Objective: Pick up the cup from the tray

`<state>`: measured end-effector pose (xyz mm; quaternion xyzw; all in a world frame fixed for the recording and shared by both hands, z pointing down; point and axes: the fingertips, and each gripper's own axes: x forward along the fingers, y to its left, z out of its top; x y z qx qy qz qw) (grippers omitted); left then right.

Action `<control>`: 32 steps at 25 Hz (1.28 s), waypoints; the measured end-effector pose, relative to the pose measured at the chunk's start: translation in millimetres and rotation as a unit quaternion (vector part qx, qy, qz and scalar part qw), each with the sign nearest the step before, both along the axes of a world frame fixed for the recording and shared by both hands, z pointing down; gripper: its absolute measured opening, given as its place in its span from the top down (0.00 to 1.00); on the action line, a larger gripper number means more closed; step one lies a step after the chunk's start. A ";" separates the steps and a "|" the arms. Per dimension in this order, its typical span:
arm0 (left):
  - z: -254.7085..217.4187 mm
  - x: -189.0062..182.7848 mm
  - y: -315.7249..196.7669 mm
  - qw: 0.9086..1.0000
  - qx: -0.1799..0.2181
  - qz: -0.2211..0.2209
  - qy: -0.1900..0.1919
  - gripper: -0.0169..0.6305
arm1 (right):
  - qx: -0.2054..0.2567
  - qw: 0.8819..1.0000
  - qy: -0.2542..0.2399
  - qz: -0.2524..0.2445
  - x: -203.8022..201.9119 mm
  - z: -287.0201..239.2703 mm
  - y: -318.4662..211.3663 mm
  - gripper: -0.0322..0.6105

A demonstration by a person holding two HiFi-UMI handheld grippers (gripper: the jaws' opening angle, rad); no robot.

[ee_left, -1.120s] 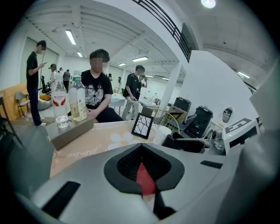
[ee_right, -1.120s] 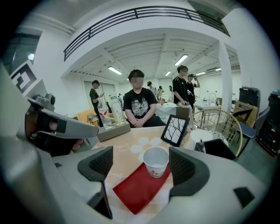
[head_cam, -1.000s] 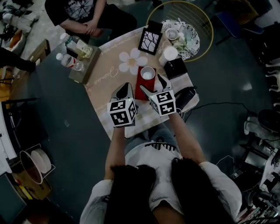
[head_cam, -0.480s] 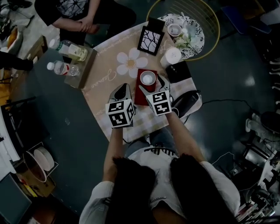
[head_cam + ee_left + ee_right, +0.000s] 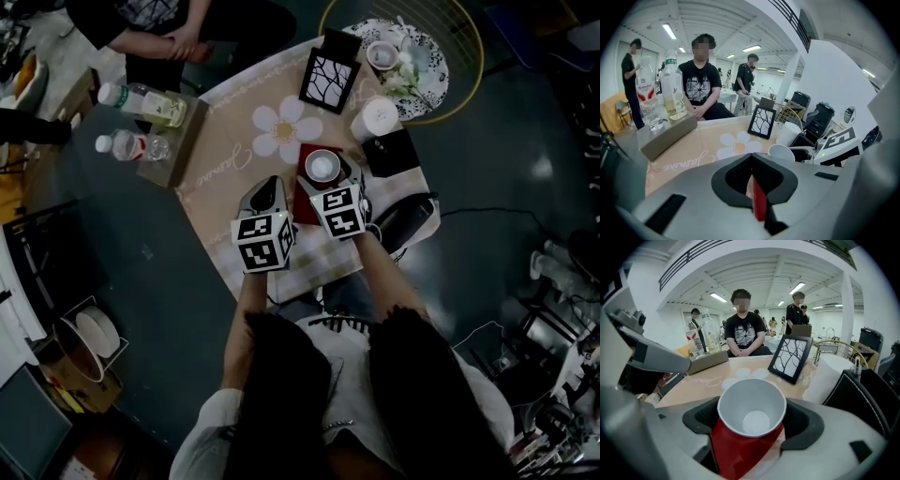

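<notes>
Currently:
cup (image 5: 751,401): white, empty, upright on the tray, mouth up.
tray (image 5: 740,448): red, flat on the tablecloth, at the near edge of the table. The cup is at its far end.
right gripper (image 5: 752,417): jaws wide apart, one dark pad on each side of the cup and close against its wall. Can't tell if they are pressing. Rim looks round, not squashed.
left gripper (image 5: 751,158): jaws together at the tips, just beside the tray's left edge. A thin red strip of tray shows in the slit behind the tips; can't tell if it is pinched.
tablecloth (image 5: 234,164): beige with a white flower print (image 5: 286,131), which is left of the tray's far end.
picture frame (image 5: 328,77): black with a branch pattern, upright beyond the tray.
white cylinder (image 5: 375,117): right of the frame, next to a black box (image 5: 394,152).
bottles (image 5: 141,98): two lying on the far left, beside a grey box (image 5: 176,141).
seated person (image 5: 155,19): at the far side of the table, hands clasped.
</notes>
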<state>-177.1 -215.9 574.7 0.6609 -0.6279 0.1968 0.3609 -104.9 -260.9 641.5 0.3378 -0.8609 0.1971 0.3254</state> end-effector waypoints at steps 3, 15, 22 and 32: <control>0.6 -3.2 1.6 1.000 -0.003 -0.002 -0.002 0.96 | -0.005 1.000 -0.004 0.003 -1.0 0.5 -0.3 0.34; -3.2 5.7 2.7 1.000 0.003 0.008 0.002 0.96 | 0.017 1.000 -0.018 0.011 15.3 -26.6 6.8 0.37; -5.1 25.7 8.7 0.999 0.005 0.033 0.014 0.96 | 0.027 0.999 -0.006 0.043 54.2 -35.6 27.0 0.37; -13.9 60.3 25.0 0.997 0.021 0.068 0.014 0.96 | 0.024 0.995 -0.010 0.094 105.0 -37.6 53.9 0.37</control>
